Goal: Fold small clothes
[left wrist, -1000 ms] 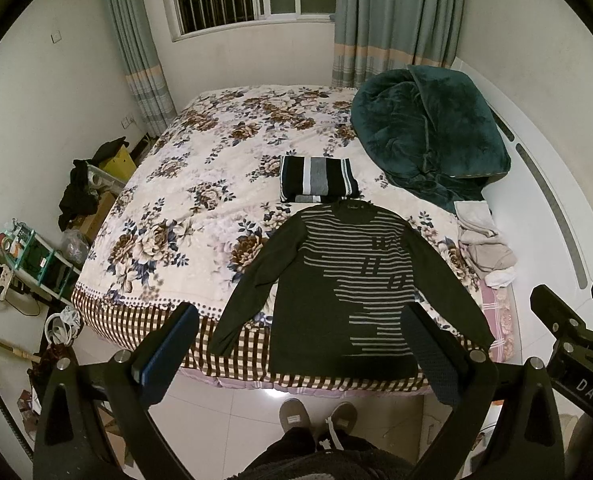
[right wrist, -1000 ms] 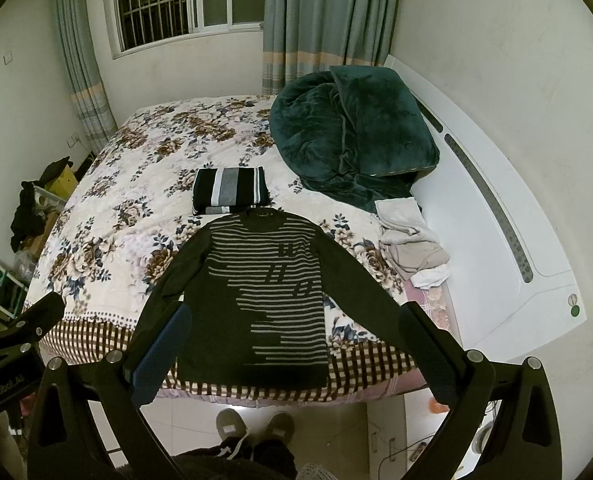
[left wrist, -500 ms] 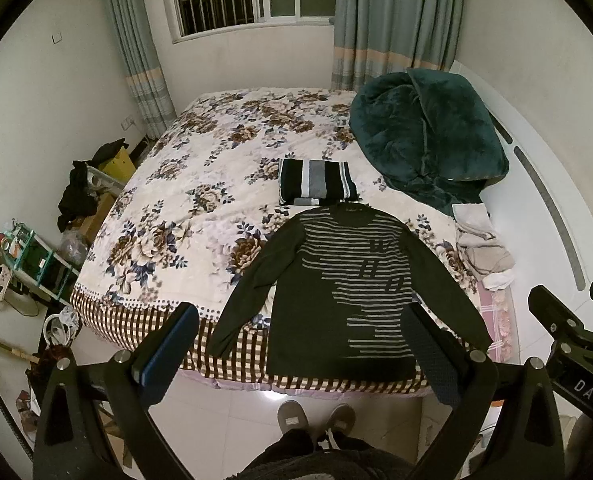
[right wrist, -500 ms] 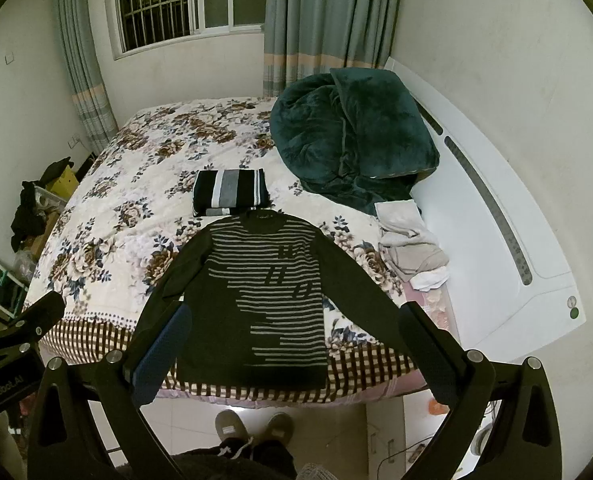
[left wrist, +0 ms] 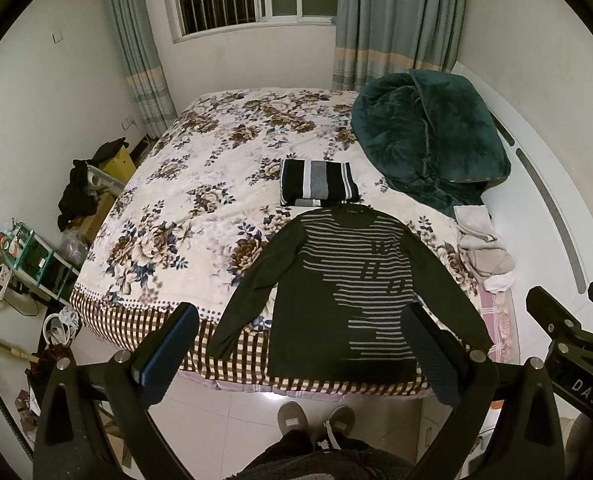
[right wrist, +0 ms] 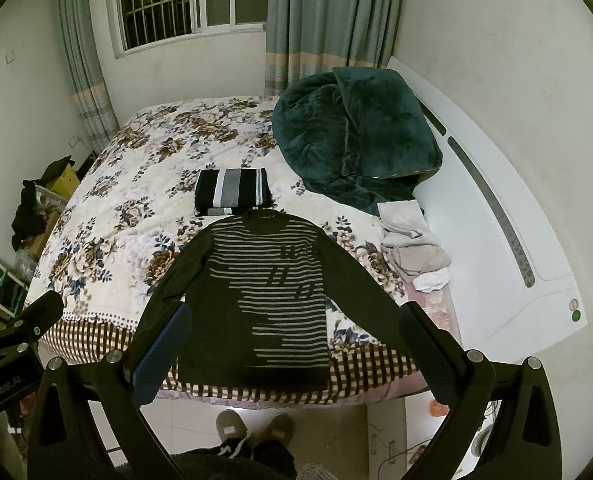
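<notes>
- Left wrist view: left hand-held gripper (left wrist: 302,350) spread wide, holding nothing, above the striped sweater (left wrist: 344,292) lying flat on the bed (left wrist: 200,200)
- Right hand-held gripper (right wrist: 292,350) likewise wide and empty; folded striped garment (right wrist: 232,192) just beyond the sweater's collar

Both wrist views high, facing bed (left wrist: 184,200), overlapping.

Both views a touch higher and farther back from the spread sweater (left wrist: 344,292) than a second ago.

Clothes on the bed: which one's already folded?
The black, white and grey striped garment, a neat rectangle just beyond the collar of the dark striped sweater, which lies flat with sleeves spread.
</notes>
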The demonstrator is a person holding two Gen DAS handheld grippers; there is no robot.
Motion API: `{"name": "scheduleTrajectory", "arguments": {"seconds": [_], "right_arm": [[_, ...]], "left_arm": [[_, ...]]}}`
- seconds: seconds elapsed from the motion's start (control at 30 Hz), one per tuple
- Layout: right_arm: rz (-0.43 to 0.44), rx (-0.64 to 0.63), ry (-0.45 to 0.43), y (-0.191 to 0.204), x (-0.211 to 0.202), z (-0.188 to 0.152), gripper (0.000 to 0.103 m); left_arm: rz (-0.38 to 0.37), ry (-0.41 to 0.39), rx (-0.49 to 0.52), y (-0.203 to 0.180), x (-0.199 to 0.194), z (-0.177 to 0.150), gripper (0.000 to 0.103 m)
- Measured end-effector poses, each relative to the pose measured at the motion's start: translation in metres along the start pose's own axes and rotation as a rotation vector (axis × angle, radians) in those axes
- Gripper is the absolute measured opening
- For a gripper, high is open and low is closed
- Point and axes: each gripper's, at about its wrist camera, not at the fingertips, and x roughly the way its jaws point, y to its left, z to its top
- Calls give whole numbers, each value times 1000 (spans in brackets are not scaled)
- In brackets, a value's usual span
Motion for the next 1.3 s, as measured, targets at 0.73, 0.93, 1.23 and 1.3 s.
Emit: {"name": "scheduleTrajectory", "arguments": {"seconds": [0.73, 0.93, 1.23, 1.3], "right_arm": [[-212, 537, 283, -146, 249, -72, 99], [-186, 942, 452, -266, 404, -186, 75], [-165, 1582, 452, -367, 573, -343, 75], [-187, 1647, 408, -385, 596, -366, 75]], "left_arm": [[80, 154, 27, -30, 241, 29, 103], [180, 299, 89, -62, 363, 6, 103], [279, 513, 35, -81, 537, -43, 103], [286, 538, 14, -81, 561, -52, 103]]}}
